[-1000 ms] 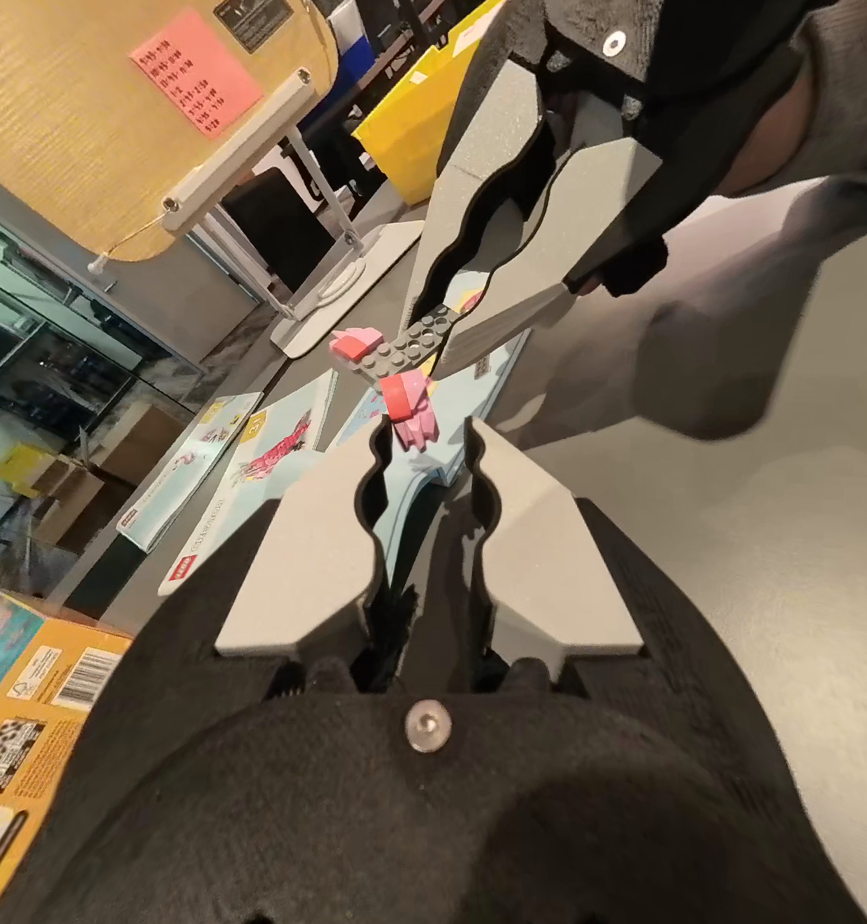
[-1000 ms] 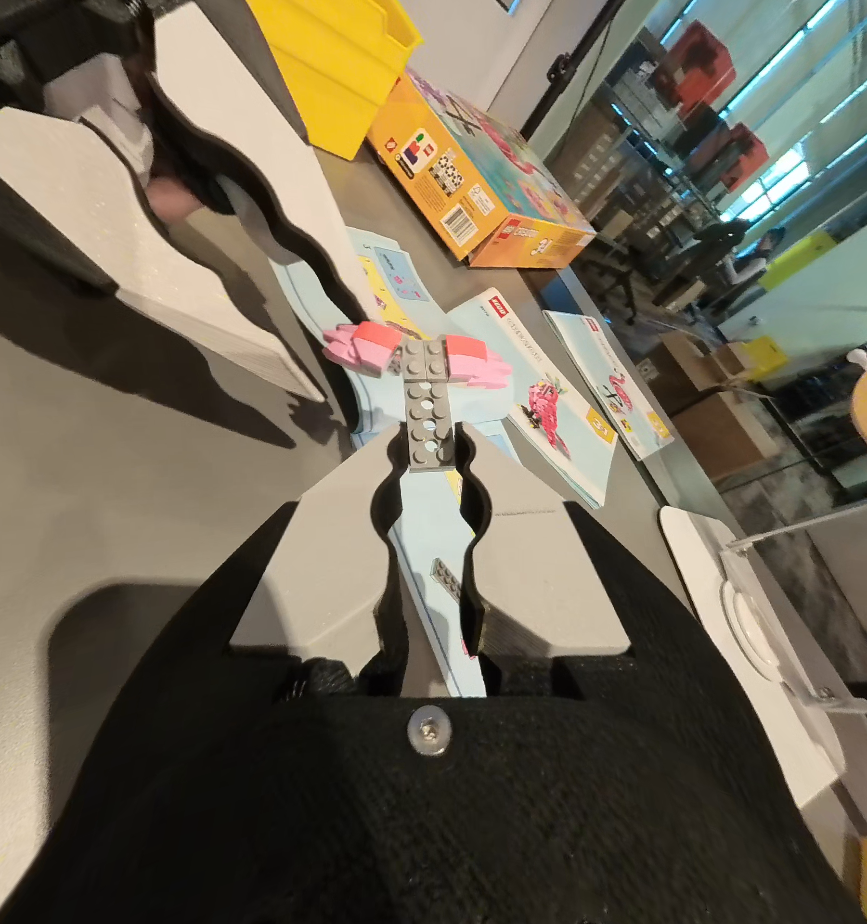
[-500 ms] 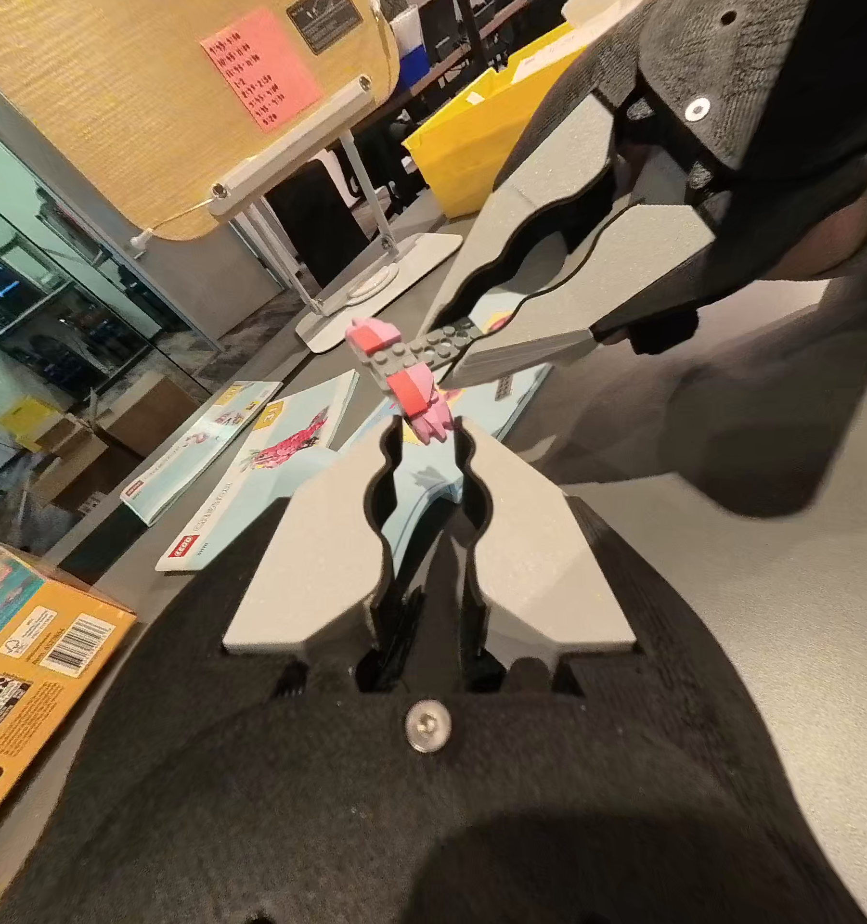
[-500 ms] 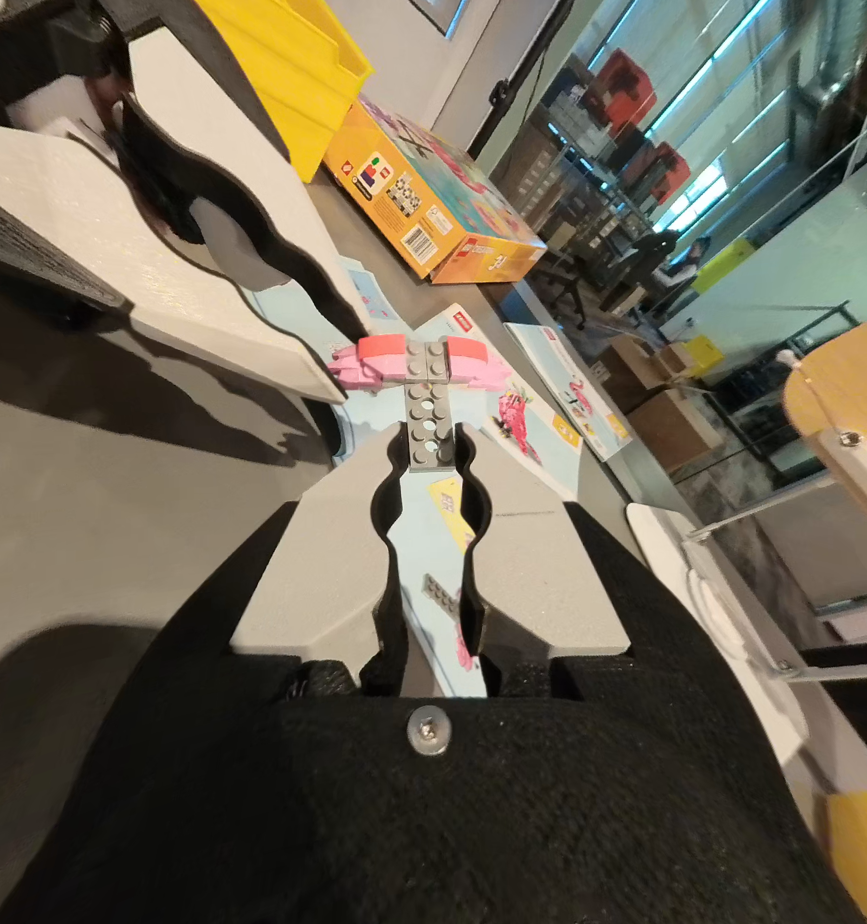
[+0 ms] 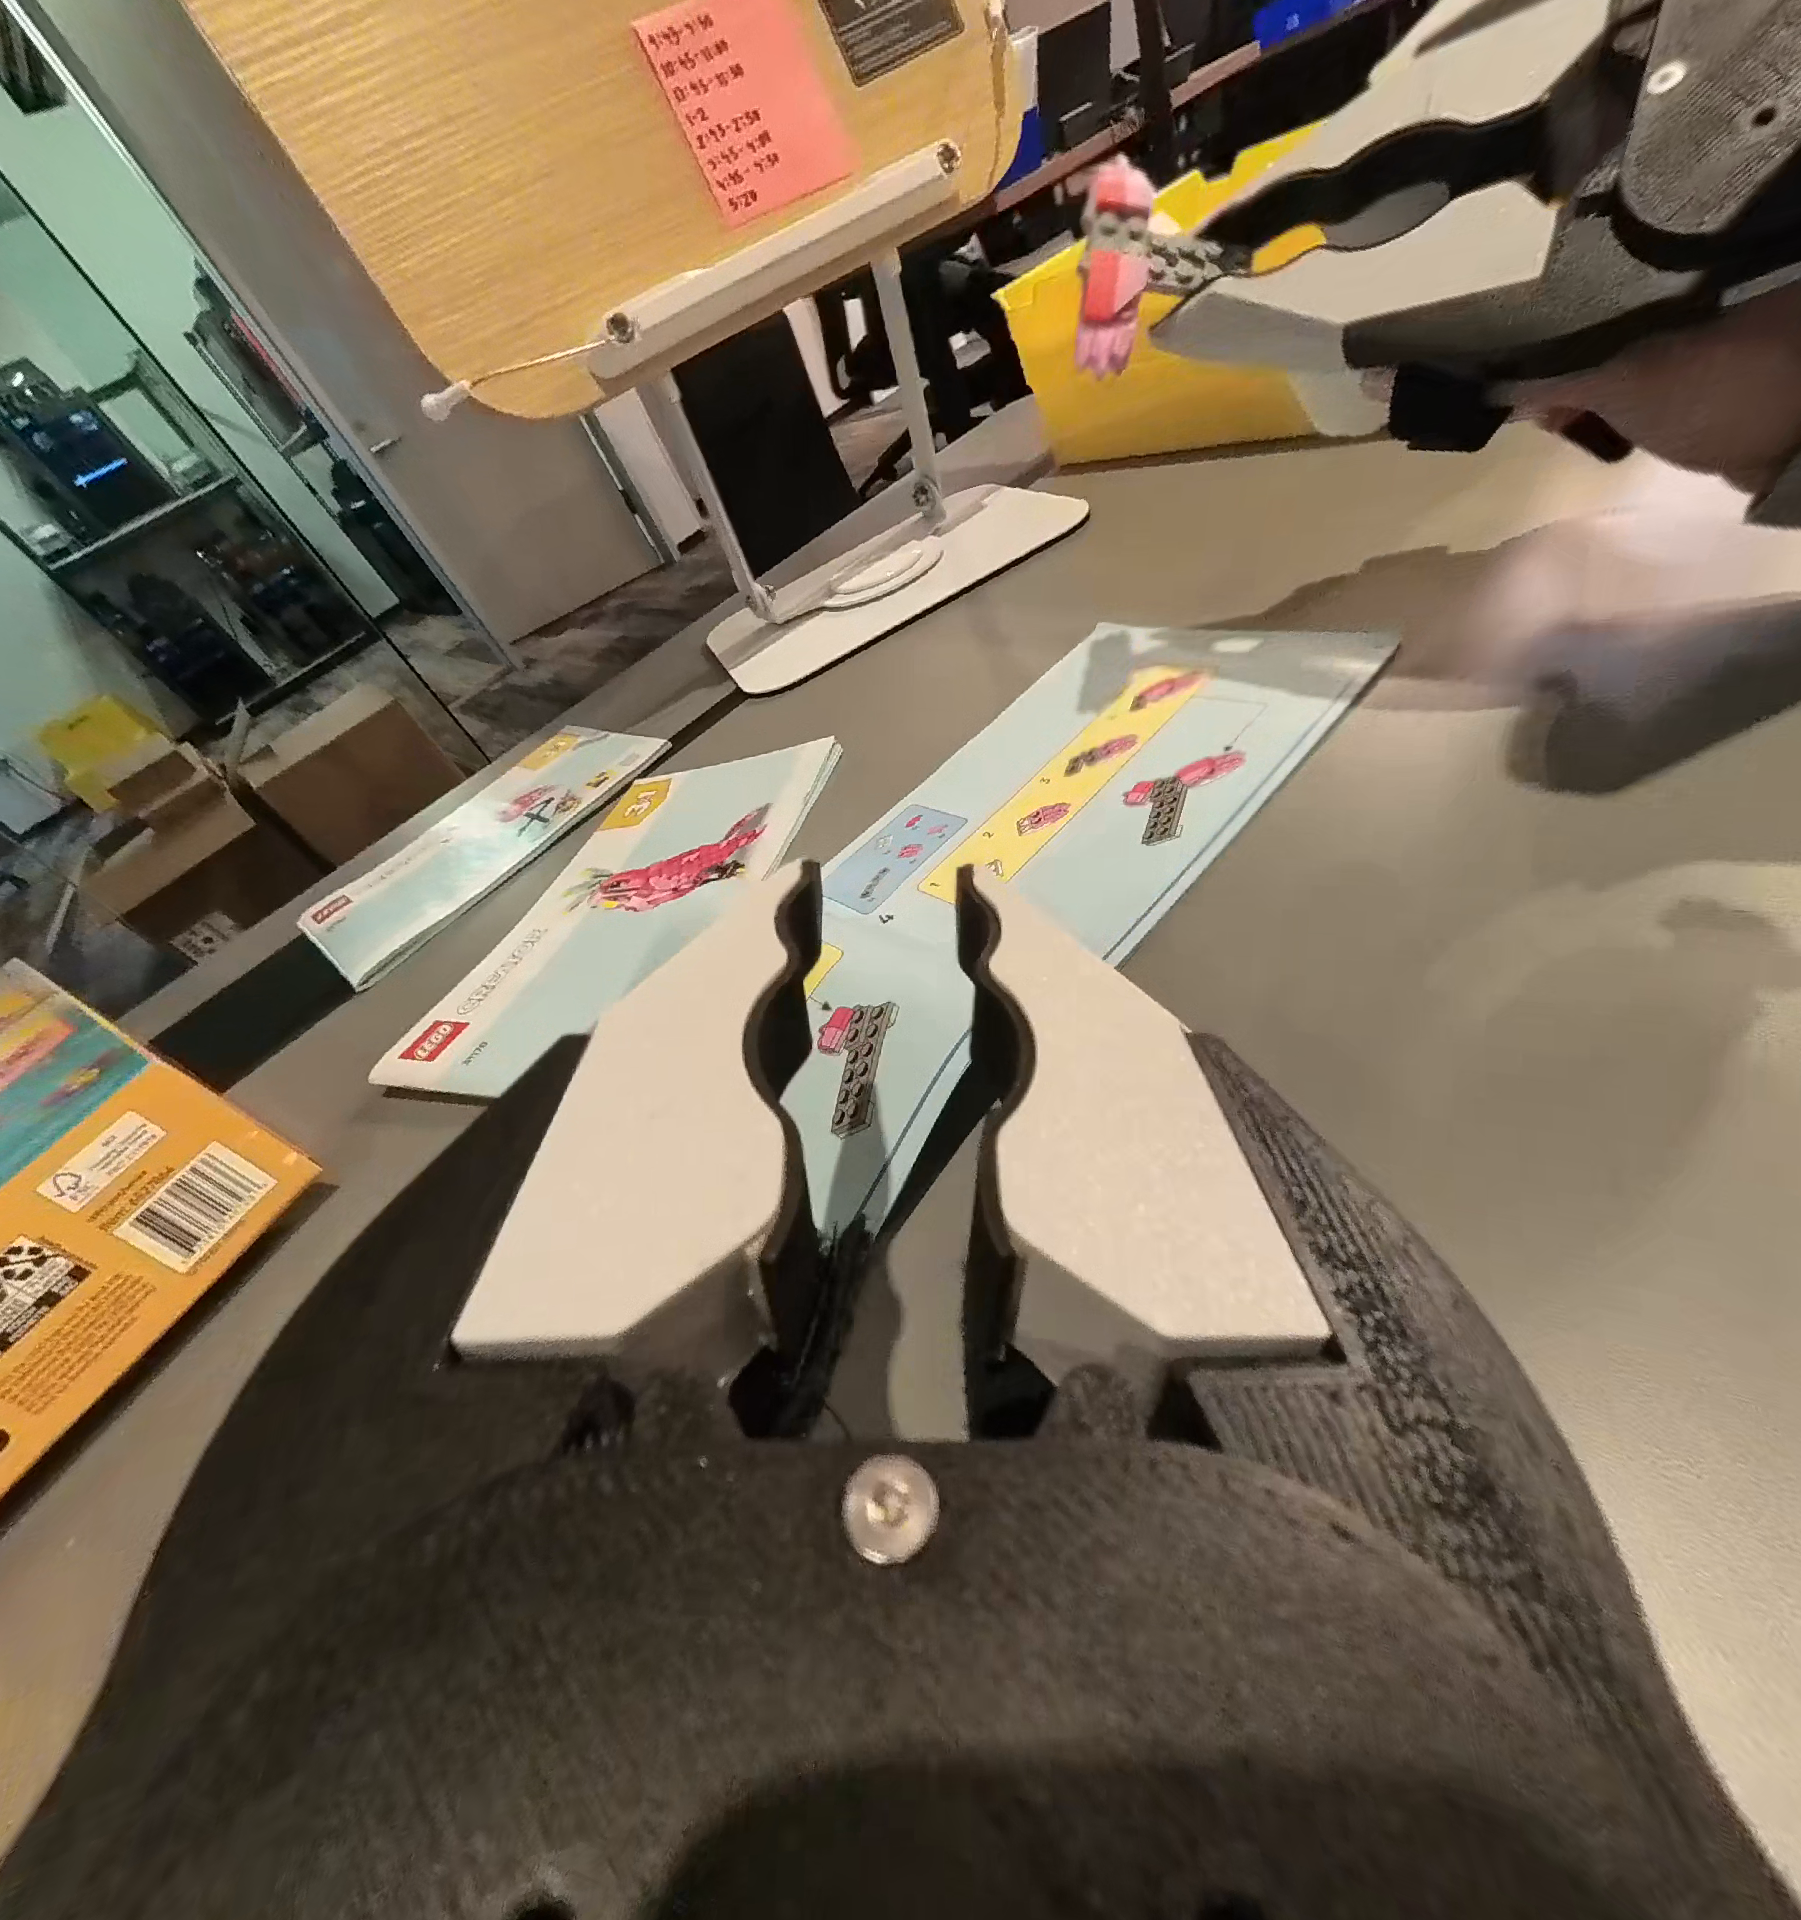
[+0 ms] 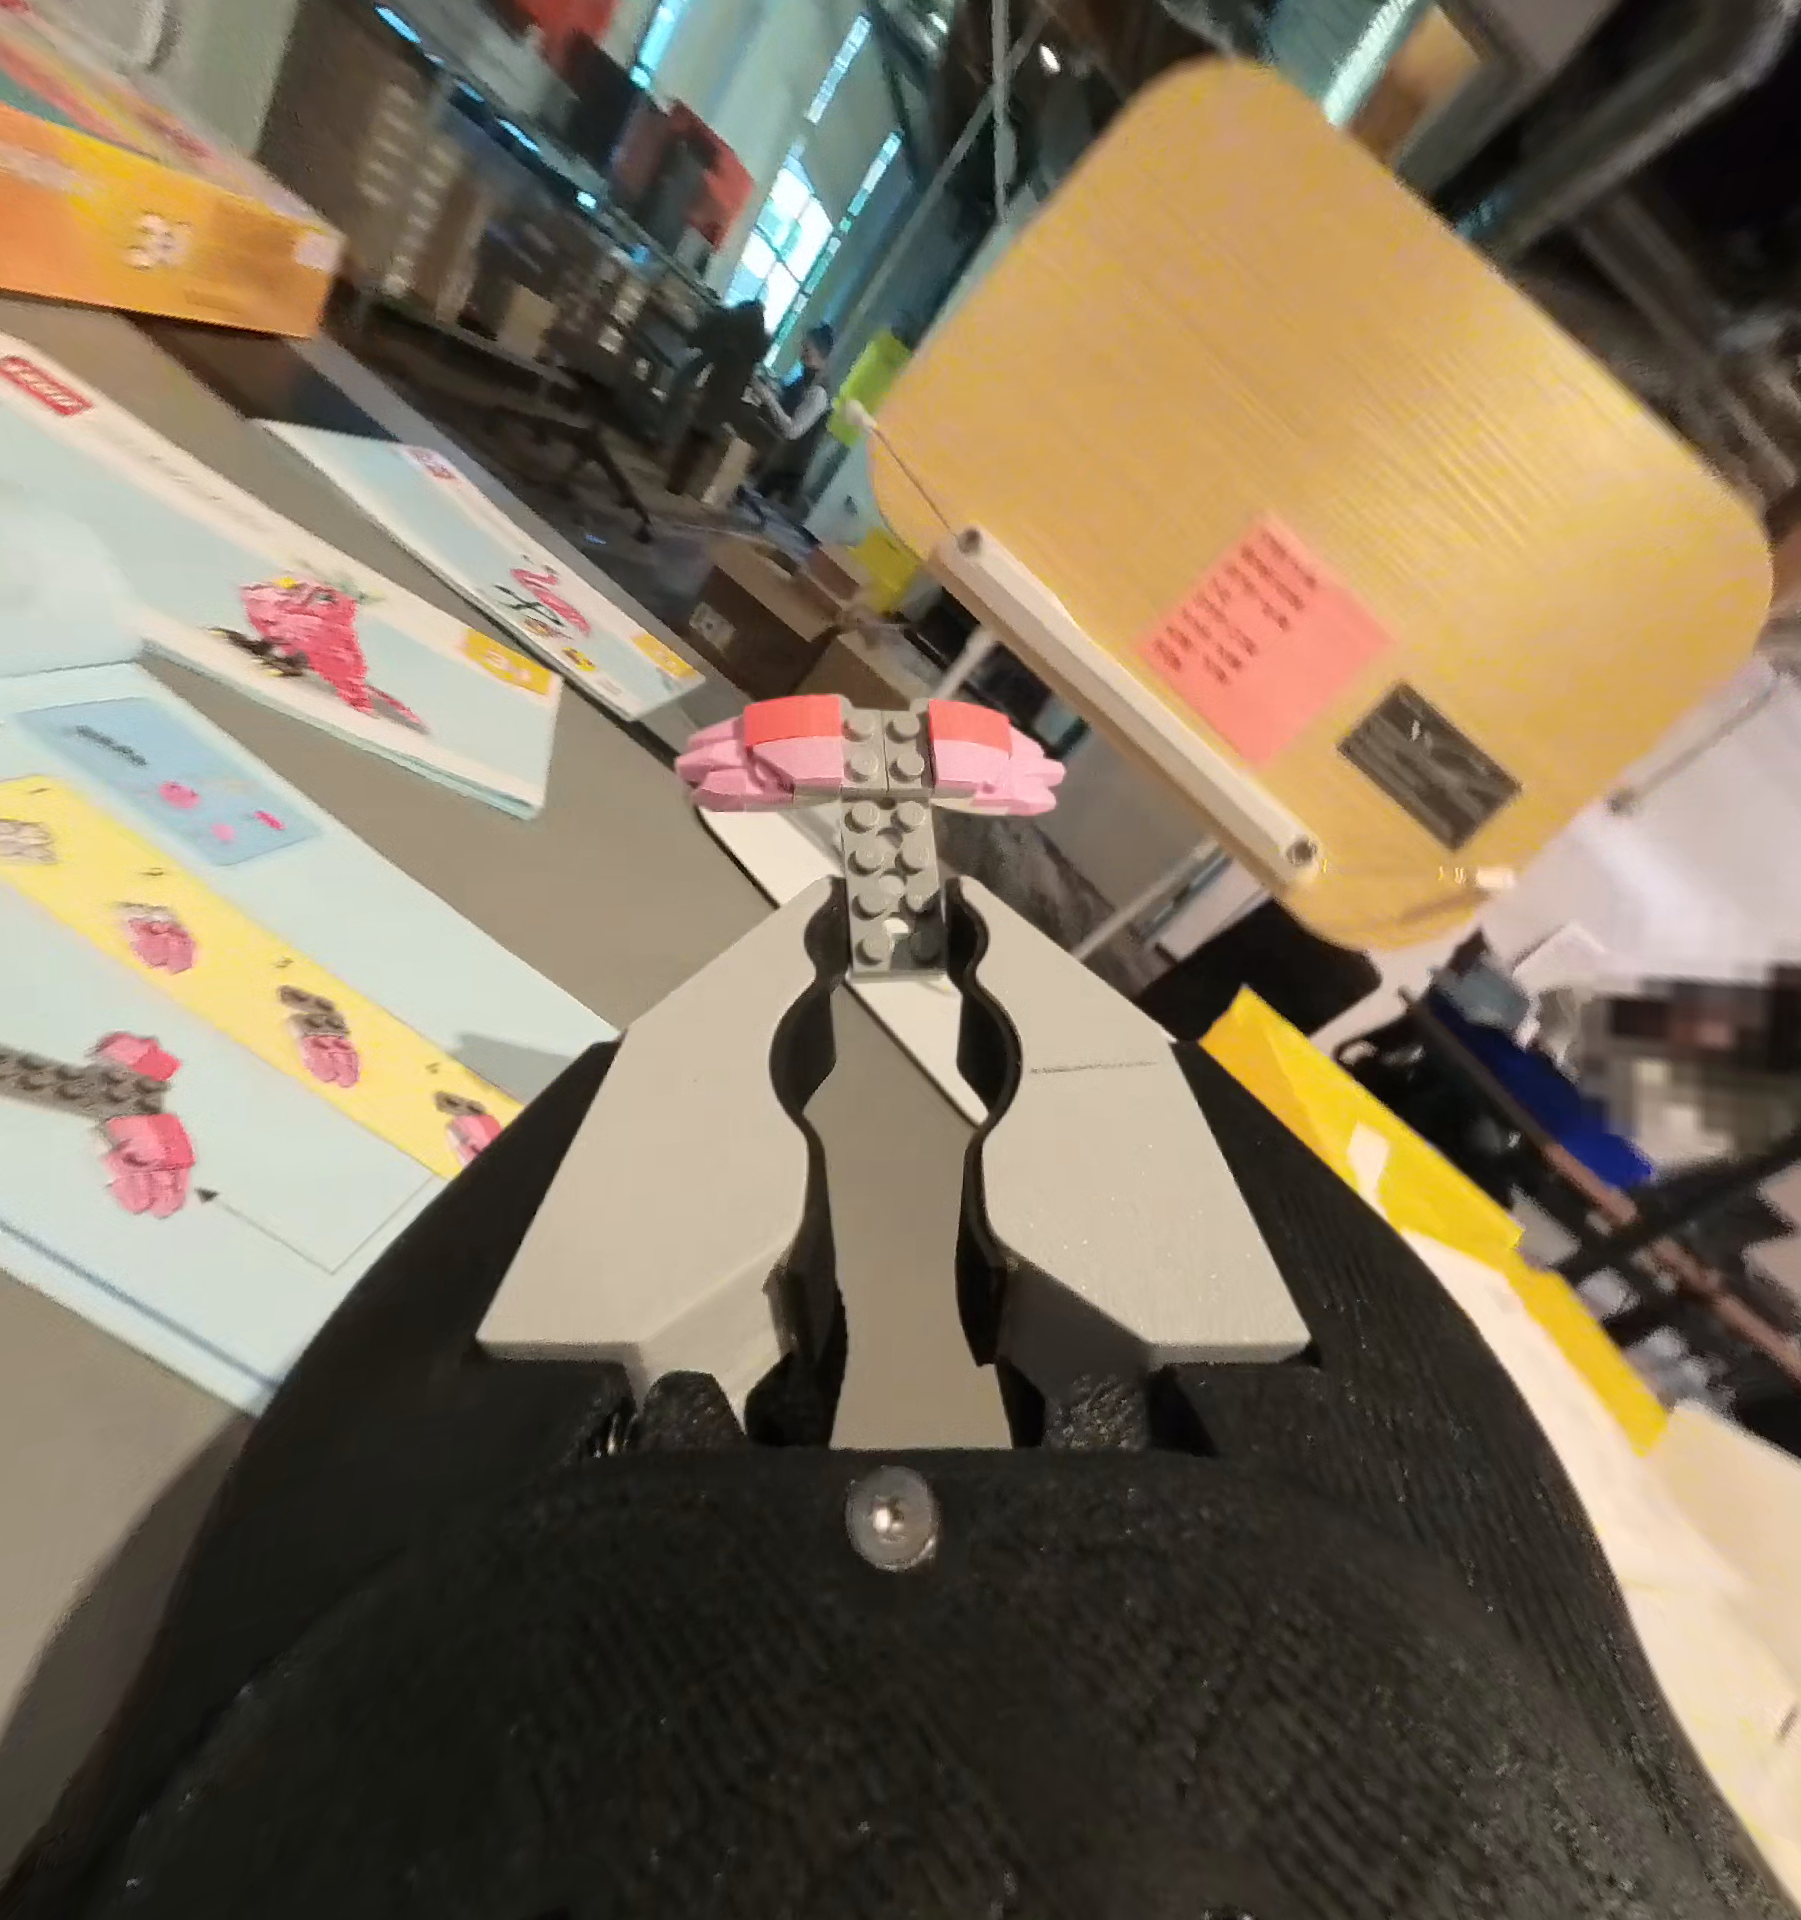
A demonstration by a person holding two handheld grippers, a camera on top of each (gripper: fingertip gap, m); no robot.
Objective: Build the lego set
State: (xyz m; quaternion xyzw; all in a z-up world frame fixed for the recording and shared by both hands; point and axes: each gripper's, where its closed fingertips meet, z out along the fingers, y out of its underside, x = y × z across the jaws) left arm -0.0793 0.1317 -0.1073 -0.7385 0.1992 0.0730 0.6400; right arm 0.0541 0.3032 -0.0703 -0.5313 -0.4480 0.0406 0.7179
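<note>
Since a second ago the right gripper (image 6: 891, 914) has lifted away to the far right, clear of the left gripper (image 5: 888, 883), whose fingers now stand narrowly apart and empty above the open pale-blue instruction sheet (image 5: 1176, 769) on the grey table (image 5: 1498, 1039). Its own fingers pinch the grey studded plate carrying pink and red wing pieces (image 6: 872, 774), high above the table.

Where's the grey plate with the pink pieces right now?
The grey plate with the pink pieces is clamped in the right gripper, held in the air above the table. In the left wrist view it shows at upper right, in front of the yellow bin.
</note>
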